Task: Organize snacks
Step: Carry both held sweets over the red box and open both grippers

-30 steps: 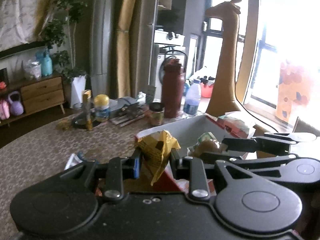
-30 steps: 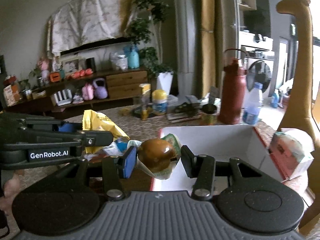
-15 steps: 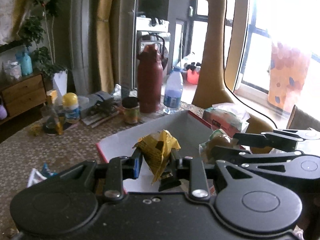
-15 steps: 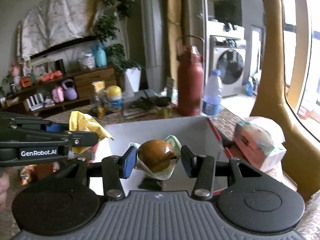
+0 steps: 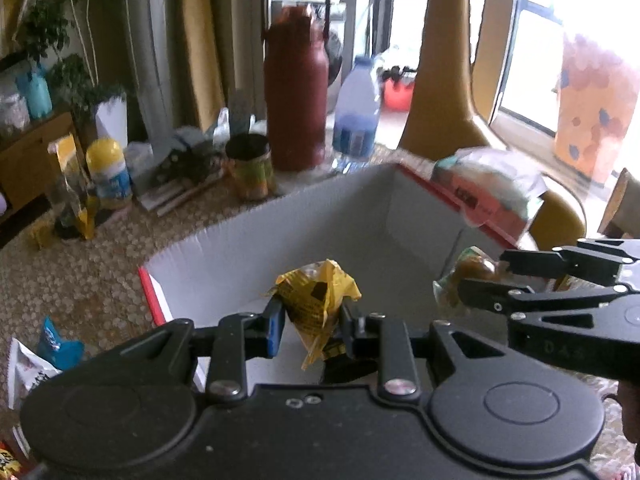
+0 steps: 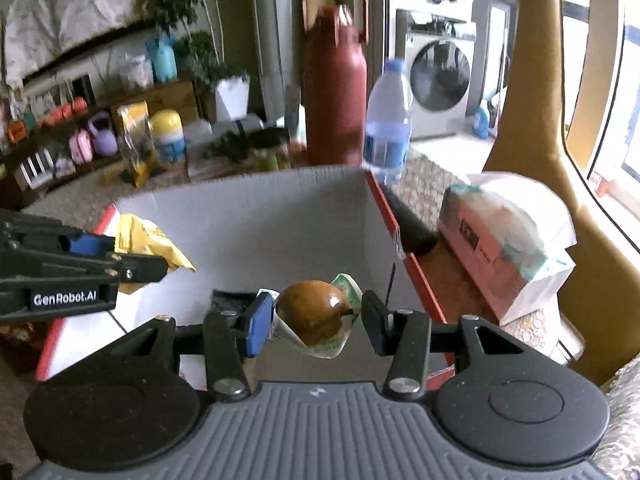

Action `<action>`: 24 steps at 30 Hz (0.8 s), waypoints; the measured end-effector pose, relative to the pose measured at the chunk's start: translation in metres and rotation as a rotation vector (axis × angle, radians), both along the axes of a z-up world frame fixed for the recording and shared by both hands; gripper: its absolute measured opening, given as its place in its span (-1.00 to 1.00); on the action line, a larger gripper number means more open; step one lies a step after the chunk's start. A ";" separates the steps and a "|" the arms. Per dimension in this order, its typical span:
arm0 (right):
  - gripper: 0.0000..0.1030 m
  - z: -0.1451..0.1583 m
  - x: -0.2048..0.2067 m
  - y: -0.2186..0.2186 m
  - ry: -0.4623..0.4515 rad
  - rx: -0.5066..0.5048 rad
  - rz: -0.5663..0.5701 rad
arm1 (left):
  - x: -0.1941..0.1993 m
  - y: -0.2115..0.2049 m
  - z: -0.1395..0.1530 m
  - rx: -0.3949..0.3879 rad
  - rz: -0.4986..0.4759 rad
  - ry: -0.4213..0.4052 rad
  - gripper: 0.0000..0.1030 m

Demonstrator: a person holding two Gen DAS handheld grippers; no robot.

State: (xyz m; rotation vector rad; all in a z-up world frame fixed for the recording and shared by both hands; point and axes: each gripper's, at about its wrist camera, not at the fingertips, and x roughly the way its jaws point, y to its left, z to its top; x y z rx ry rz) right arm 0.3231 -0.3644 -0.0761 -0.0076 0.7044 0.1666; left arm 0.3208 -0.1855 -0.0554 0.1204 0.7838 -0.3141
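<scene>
I see the crinkled yellow foil snack packet [image 5: 318, 300] sitting right between the fingers of my left tool [image 5: 312, 322], pinched from both sides and held up over the near left part of the open white cardboard box with red outer walls [image 5: 348, 216]. From the right wrist camera the same yellow packet [image 6: 146, 240] pokes out past the left tool [image 6: 136, 270] at the left edge of the box [image 6: 280, 216].

My right tool [image 6: 318, 318] is clamped on a glossy brown round snack in a clear wrapper with green print [image 6: 316, 316]; the blue pad presses its left side and the black finger meets the wrapper on its right. In the left wrist view that brown snack [image 5: 466, 276] hangs at the tip of the right tool [image 5: 486, 278], over the near right side of the box. Both snacks are held above the box interior, well apart from each other.

Inside the box I can make out only bare white floor and walls, apart from a small dark shape just behind the right tool's blue pad that I cannot identify.

Just right of the box lies a soft pack of tissues in pink and teal wrapping [image 6: 504, 240]. On the far tabletop [image 5: 80, 272] stand a tall dark red thermos flask [image 5: 296, 92] and a clear plastic water bottle with a blue label [image 5: 356, 116].
</scene>
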 end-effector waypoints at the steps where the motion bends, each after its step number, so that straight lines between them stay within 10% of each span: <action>1: -0.08 -0.003 0.003 0.000 0.005 -0.007 -0.001 | 0.004 -0.001 -0.004 0.006 0.003 0.011 -0.49; 24: -0.02 -0.039 0.042 0.012 0.168 -0.084 -0.008 | 0.037 -0.030 -0.051 0.171 -0.034 0.172 -0.44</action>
